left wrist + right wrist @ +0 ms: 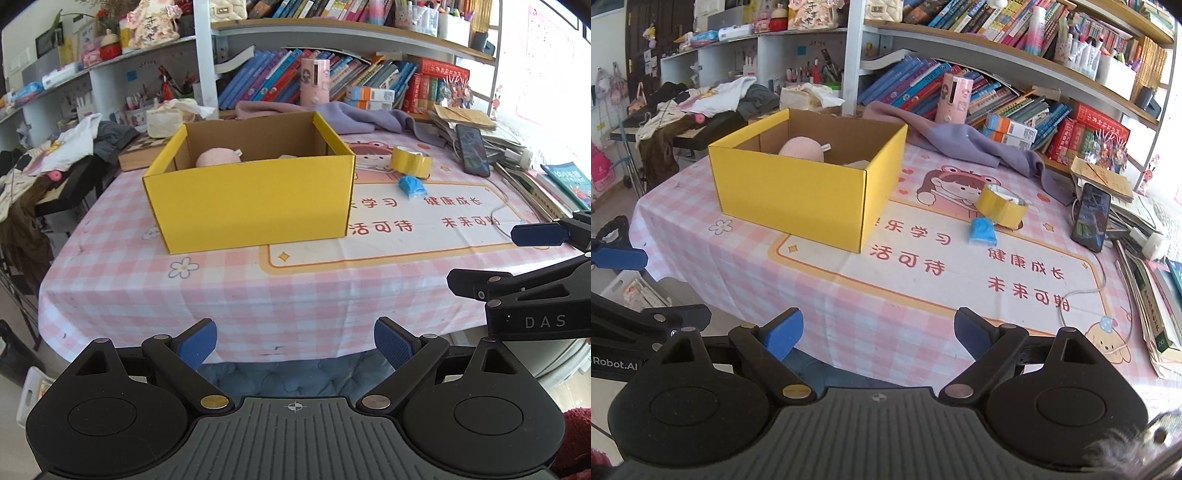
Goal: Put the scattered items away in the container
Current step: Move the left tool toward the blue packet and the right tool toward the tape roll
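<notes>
**Both grippers wide and empty in front of the yellow box**

The left gripper [294, 341] hangs over the near edge of the table [229, 295], its blue pads spread wide with nothing between them. The right gripper [878, 334] stands the same way: jaws far apart, holding nothing.

The yellow box [251, 206] sits on the pink checked cloth, on the left part of the table, open at the top. Inside it lies a pink soft toy [218, 157], and beside that a pale item that is only partly seen.

To the right of the box, on the cloth, two things are outside it: a roll of yellow tape [1001, 206] and, just in front of it and seemingly touching, a small blue packet [983, 230]. Further right a phone [1091, 218] leans on a pile of books.
</notes>
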A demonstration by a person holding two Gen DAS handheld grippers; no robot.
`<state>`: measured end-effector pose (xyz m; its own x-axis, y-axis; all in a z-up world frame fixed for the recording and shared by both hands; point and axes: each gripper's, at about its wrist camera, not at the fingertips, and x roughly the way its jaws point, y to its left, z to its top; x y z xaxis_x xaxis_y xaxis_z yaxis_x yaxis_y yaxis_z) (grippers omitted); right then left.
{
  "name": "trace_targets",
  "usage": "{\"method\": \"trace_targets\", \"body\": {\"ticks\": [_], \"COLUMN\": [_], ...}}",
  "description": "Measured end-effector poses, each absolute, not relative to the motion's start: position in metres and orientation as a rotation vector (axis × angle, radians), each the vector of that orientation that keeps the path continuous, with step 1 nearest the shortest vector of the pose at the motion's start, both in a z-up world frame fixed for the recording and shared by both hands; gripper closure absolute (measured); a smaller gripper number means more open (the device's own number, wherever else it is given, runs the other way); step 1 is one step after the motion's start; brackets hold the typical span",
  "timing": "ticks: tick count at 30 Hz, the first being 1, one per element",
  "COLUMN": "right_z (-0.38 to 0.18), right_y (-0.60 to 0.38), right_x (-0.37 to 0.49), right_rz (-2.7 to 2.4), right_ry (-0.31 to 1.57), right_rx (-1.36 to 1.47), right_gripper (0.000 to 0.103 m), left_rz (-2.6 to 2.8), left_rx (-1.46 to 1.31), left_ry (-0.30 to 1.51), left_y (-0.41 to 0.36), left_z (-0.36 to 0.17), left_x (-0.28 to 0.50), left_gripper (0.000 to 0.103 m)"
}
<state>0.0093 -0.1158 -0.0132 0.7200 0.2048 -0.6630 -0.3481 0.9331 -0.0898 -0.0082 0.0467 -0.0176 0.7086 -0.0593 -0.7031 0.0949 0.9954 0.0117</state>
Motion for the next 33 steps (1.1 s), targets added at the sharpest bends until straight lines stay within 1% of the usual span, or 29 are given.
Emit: {"method": "trace_targets", "body": {"ticks": [6,13,33], "right_z": [-0.016,-0.019,-0.035], "right_y": [-0.123,-0.138,-0.216], "right_x": [0.013,0.022,0.07], "right_rz": [0.289,0.266,0.187], "right_ry": [0.718,0.724,0.762], "right_rx": [-0.21,-0.191,-0.119], "right_gripper": [0.012,0.012,0.012], "left_rz": [-0.112,-0.15,-0.324], "left_rx": [0.048,0.061,0.13], "left_ry": [0.79,0.802,0.811], "left_y": [0.038,0.022,-0.065], "left_z": [-0.02,-0.023,-0.038], "left_x": [-0.002,0.011,0.065], "left_gripper": [0.009,0.009,0.009]}}
